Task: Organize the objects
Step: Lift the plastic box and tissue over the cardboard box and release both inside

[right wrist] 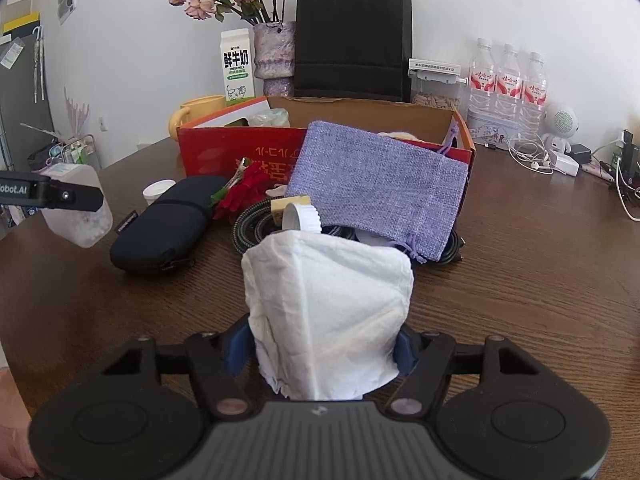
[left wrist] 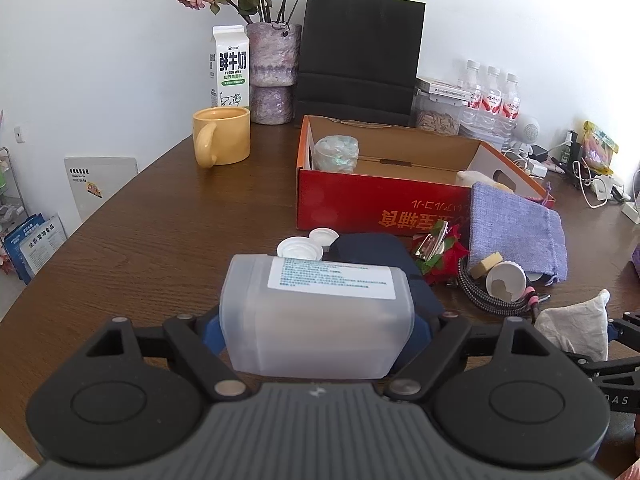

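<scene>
Brown wooden table [left wrist: 160,232], cluttered, with both of your grippers loaded.

Your left gripper [left wrist: 318,320] clamps a frosted plastic container [left wrist: 320,312] with a white label, held in front of the red cardboard box [left wrist: 376,204]. Your right gripper [right wrist: 324,344] has its jaws closed against a crumpled white tissue packet [right wrist: 328,304], also in front of the box. Leaning on the box's front wall is a purple fabric pouch [right wrist: 380,184]; left of that, a navy zip case [right wrist: 164,224] lies flat. Behind the box stand 3 water bottles [right wrist: 508,76] and a black paper bag [right wrist: 352,36].
</scene>
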